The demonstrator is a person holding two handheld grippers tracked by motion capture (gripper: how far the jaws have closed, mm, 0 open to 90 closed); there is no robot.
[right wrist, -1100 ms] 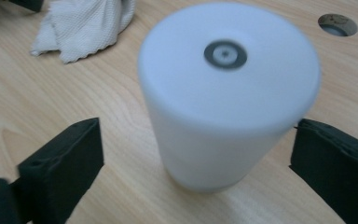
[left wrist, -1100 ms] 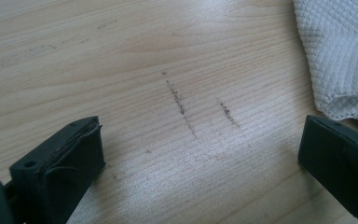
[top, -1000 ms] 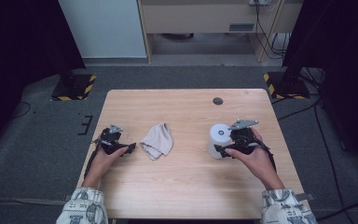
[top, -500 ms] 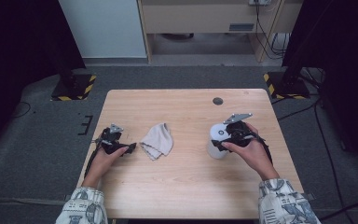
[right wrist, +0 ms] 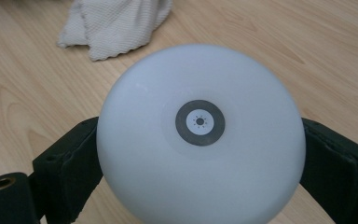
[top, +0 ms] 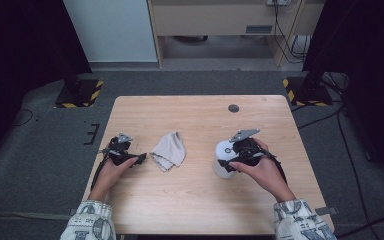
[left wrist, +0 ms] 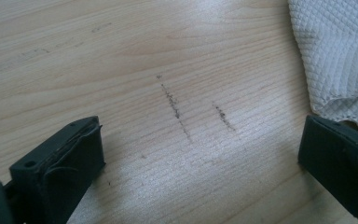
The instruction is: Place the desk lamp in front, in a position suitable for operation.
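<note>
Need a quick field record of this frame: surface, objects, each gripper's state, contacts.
surface: wooden table, faint dark scuff marks on it
object 1: white round-topped container, grey ring mark on top, right of centre
object 2: crumpled white cloth, left of centre
object 3: small dark disc, far side of the table
left gripper: open, low over the table, beside the cloth's edge, holding nothing
right gripper: jaws on both sides of the container, against its wall
container to cloth: apart
</note>
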